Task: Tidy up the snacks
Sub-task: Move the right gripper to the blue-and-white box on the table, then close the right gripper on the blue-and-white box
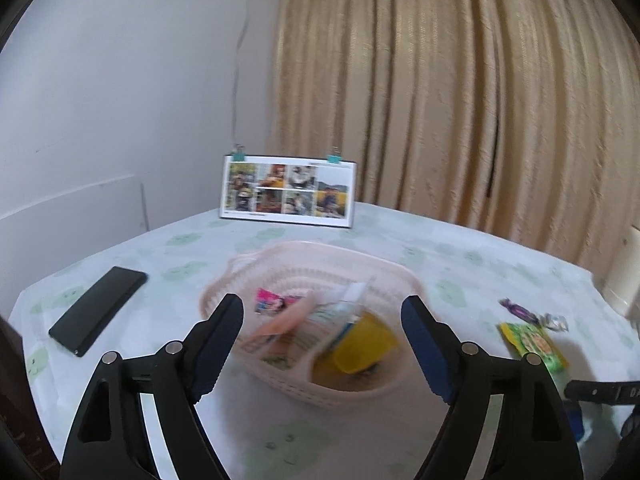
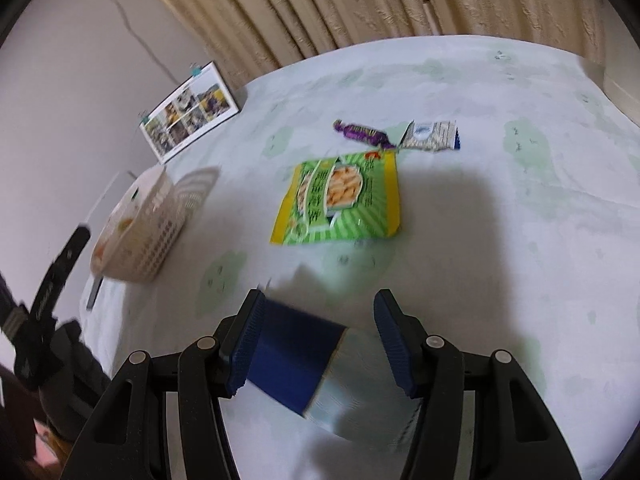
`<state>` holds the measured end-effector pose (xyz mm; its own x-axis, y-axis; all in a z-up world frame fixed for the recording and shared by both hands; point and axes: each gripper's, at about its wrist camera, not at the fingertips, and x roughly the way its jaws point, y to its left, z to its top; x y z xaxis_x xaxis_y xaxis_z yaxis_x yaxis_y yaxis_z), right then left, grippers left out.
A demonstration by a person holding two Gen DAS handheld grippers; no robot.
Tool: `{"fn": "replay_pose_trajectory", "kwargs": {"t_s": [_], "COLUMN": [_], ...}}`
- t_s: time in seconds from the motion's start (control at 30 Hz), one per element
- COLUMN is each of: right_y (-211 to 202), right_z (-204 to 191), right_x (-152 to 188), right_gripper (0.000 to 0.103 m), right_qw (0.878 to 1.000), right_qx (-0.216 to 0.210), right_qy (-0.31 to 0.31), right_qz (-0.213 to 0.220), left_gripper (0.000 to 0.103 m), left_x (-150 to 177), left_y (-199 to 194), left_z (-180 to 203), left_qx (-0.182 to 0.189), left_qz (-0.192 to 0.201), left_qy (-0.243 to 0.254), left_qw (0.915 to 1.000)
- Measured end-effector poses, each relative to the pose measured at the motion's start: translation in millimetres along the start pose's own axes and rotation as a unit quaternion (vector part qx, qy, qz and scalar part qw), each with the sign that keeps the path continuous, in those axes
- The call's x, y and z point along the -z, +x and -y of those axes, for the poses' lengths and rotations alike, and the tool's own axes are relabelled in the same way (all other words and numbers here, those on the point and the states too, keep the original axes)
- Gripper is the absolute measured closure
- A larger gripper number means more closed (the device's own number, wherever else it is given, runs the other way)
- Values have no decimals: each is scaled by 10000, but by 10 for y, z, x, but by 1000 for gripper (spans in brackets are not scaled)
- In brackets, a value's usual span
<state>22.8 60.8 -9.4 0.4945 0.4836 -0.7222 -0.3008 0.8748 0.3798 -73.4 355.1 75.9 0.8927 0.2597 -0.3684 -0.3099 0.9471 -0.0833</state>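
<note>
Between my right gripper's (image 2: 320, 340) fingers lies a blue-and-white packet (image 2: 304, 364), blurred. The jaws stand wide; the packet touches the left pad (image 2: 246, 344) and stops short of the right one. I cannot tell whether it rests on the cloth or hangs from that pad, so I record no grip.

Ahead of the right gripper, on the pale green-patterned tablecloth (image 2: 500, 240), the green snack bag (image 2: 340, 200) lies flat. Its long axis runs roughly away from me, tilted slightly left, in line with the open jaws. Beyond it lie a purple-wrapped sweet (image 2: 362, 133) and a silver-and-blue sachet (image 2: 432, 136), close together, whether touching I cannot tell. All three sit well to the right of the basket.

My left gripper (image 1: 322, 346) is also spread wide and holds nothing. It hangs just over the near rim of the pink basket (image 1: 332, 394), which already contains a yellow item (image 1: 360, 344), a pink-printed packet (image 1: 276, 302) and other wrappers too blurred to name. A black phone (image 1: 98, 310) lies left of the basket. A photo calendar (image 1: 288, 190) stands at the far edge, before the curtain (image 1: 460, 100).

Judgement: the loose snacks lie on the right side, nearer my right gripper than my left. The right should take the green bag across its short width and carry it left to the basket.
</note>
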Motion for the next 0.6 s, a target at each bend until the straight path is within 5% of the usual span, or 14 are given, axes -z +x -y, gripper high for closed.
{"fn": "replay_pose_trajectory", "kwargs": {"t_s": [0.27,0.6], "right_y": [-132,-81], "right_z": [-147,-550], "right_x": [307,495], "right_gripper": [35,34], "right_qw": [9978,9784], "right_qx": [-154,742], "right_qy": [-582,-1923], "right_qz": [-280,-154], "left_gripper": [17,17], "left_x": [-22,-30], "left_y": [-36,-123], "left_z": [183,364], "left_qx": [291,536], "left_qz": [-141,-187], "left_qy": [108,342], "left_qw": [9994,9978]}}
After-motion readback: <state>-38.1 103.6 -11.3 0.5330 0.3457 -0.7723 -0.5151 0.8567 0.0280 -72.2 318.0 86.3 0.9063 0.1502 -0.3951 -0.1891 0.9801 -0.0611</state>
